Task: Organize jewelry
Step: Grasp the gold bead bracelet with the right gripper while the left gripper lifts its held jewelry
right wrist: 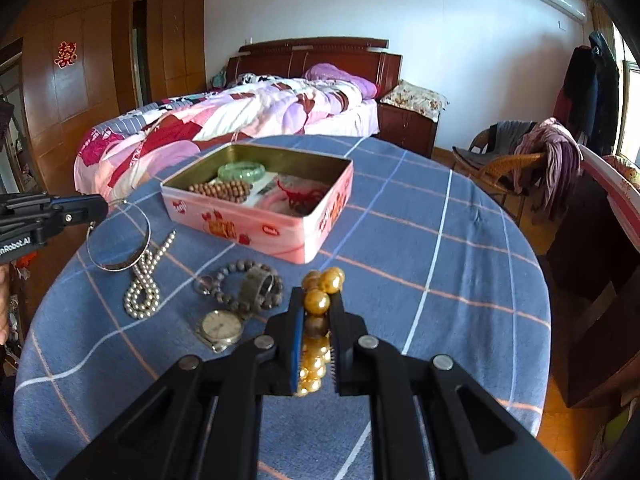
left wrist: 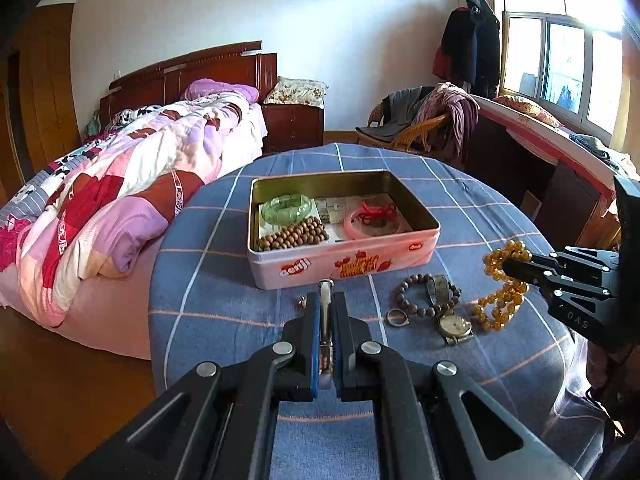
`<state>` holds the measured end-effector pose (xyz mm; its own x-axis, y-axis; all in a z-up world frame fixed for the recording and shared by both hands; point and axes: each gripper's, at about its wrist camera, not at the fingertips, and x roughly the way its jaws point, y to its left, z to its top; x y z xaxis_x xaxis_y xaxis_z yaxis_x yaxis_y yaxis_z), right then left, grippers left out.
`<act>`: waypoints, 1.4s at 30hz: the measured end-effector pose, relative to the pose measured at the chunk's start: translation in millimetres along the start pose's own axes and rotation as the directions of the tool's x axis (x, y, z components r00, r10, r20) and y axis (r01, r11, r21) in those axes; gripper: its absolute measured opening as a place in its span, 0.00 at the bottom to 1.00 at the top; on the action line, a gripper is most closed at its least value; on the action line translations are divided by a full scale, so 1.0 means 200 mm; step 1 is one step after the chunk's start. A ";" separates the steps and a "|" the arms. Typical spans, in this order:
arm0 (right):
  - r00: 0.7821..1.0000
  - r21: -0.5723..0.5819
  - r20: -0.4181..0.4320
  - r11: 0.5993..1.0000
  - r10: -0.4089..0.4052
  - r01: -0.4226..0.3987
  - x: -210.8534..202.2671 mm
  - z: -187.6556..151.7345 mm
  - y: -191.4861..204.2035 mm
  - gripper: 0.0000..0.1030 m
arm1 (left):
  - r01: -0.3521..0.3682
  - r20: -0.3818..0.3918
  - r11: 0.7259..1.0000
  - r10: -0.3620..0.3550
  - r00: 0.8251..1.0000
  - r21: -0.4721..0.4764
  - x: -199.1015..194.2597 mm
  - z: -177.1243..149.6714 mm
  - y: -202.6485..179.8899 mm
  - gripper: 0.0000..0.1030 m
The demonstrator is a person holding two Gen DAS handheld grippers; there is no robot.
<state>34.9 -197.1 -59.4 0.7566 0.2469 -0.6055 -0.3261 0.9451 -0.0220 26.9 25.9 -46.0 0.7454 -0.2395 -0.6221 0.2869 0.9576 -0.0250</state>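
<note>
A pink tin box stands open on the blue checked cloth. It holds a green bangle, a wooden bead bracelet, a pink bangle and a red cord. My left gripper is shut on a thin silver bangle, held above the cloth left of the box. My right gripper is shut on an amber bead bracelet, lifted right of the loose jewelry.
On the cloth lie a dark bead bracelet, a wristwatch, a small ring and a pearl string. A bed is left of the table, a wicker chair behind.
</note>
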 end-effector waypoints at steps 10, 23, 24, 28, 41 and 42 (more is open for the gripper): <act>0.999 -0.003 0.049 1.000 -0.007 0.007 -0.06 0.08 -0.02 0.13 | -0.003 0.038 1.000 0.002 0.999 0.023 -0.03 0.08 -0.01 0.04; 0.995 -0.029 0.102 1.000 0.003 0.000 -0.08 0.23 -0.02 0.13 | -0.002 0.078 0.999 -0.002 0.997 0.050 -0.03 0.21 0.00 0.04; 0.994 -0.031 0.105 1.000 0.004 -0.001 -0.08 0.24 -0.03 0.13 | -0.003 0.081 0.999 -0.001 0.997 0.050 -0.03 0.22 0.00 0.04; 0.993 -0.048 0.120 0.999 0.010 -0.004 -0.08 0.28 0.00 0.13 | -0.006 0.088 0.999 0.002 0.996 0.052 -0.03 0.24 0.02 0.04; 0.990 -0.084 0.136 0.996 0.040 -0.029 0.00 0.44 0.05 0.13 | -0.041 0.102 0.996 0.032 0.994 0.083 0.07 0.40 0.03 0.04; 0.990 -0.088 0.135 0.996 0.038 -0.027 0.02 0.45 0.06 0.13 | -0.042 0.103 0.995 0.034 0.994 0.085 0.07 0.41 0.03 0.04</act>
<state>85.4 -166.2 10.4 0.8129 0.3096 -0.4933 -0.3945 0.9158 -0.0754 89.0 15.4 8.9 0.8125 -0.2224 -0.5389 0.3051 0.9499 0.0681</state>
